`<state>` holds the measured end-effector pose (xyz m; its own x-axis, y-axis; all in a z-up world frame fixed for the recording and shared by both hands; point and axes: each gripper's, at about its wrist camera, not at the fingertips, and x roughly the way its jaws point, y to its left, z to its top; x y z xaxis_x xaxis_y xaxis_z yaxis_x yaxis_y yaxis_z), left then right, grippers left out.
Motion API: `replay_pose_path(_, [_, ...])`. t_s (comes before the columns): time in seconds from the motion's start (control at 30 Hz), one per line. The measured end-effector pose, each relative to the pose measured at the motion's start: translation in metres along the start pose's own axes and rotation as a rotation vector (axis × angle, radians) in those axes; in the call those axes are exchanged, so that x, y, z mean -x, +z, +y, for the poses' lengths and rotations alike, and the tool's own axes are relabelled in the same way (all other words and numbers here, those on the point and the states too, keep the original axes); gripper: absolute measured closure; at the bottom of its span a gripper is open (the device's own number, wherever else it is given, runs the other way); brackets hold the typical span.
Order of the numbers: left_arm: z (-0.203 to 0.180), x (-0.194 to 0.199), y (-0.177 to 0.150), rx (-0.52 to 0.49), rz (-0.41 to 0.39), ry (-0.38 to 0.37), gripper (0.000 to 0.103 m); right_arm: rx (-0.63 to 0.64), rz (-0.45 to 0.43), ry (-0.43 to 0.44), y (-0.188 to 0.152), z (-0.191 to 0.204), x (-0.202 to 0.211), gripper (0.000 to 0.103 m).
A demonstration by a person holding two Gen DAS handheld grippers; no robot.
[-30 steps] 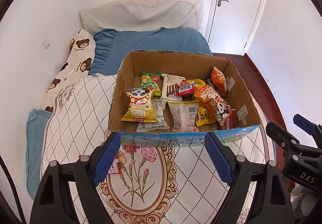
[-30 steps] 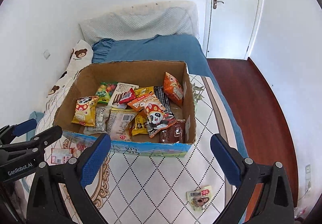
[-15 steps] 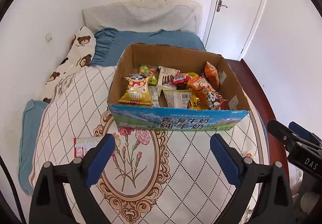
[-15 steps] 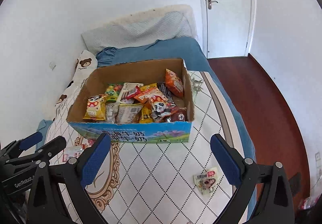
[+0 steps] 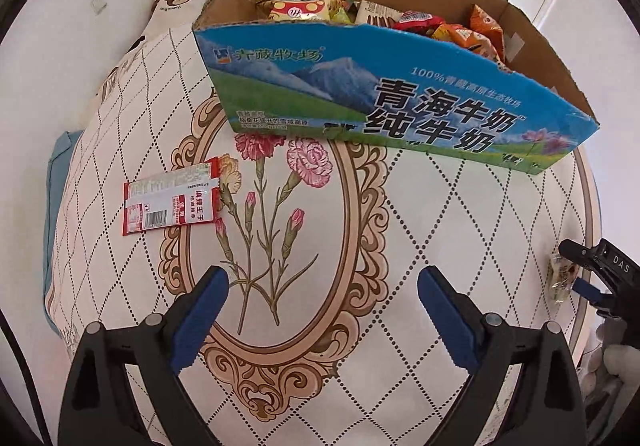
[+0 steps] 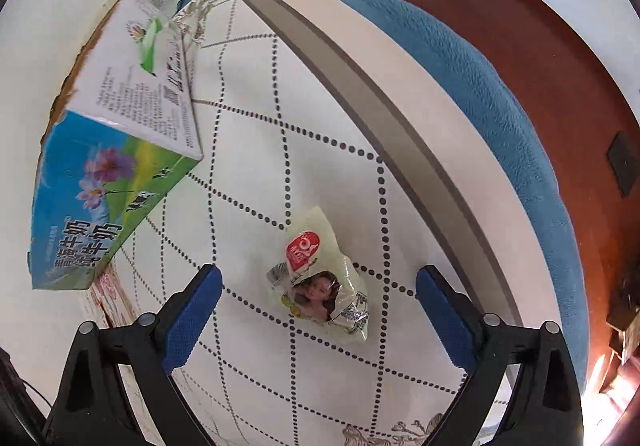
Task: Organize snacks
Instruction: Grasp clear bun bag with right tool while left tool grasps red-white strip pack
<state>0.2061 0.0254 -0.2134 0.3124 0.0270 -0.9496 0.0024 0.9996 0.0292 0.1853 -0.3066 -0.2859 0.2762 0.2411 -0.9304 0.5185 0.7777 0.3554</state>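
Observation:
A cardboard milk box (image 5: 384, 93) holding several snack packets stands on the quilt; its corner shows in the right wrist view (image 6: 112, 149). A red and white snack packet (image 5: 172, 197) lies flat on the quilt, left of the box. My left gripper (image 5: 320, 306) is open and empty, low over the flower pattern, to the right of and nearer than that packet. A crumpled pale packet with a red label (image 6: 320, 278) lies on the quilt between the fingers of my open right gripper (image 6: 320, 306). The right gripper also shows at the right edge of the left wrist view (image 5: 592, 278).
The white quilt with dotted diamonds (image 5: 460, 230) covers a bed with blue sheet edges (image 6: 500, 93). Red-brown floor (image 6: 540, 5) lies past the bed's right side. A bear-print pillow (image 5: 172, 5) lies at the back left by the wall.
Both grippers have dropped low toward the quilt. The left now faces the box front near the red packet. The right has moved down over the crumpled packet, which now sits between its fingers.

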Motion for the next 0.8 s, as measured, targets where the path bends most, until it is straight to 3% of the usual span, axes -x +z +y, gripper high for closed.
replay_pose_path(0.17, [0.016,-0.008,-0.002,-0.043,-0.023,0.080,0.006,0.231,-0.052,-0.069,-0.014,0.041,-0.014,0.039])
replay_pose_path(0.3, [0.046,-0.018,-0.002,-0.066,-0.016,0.130,0.006,0.377,-0.043,-0.076,-0.036,0.083,-0.025,0.039])
replay_pose_path(0.47, [0.088,-0.045,-0.001,-0.150,0.095,0.148,0.006,0.538,0.012,-0.046,-0.076,0.145,-0.042,0.039])
replay_pose_path(0.8, [0.122,-0.067,0.019,-0.499,0.102,0.198,0.006,0.640,0.139,0.004,-0.125,0.239,-0.074,0.039])
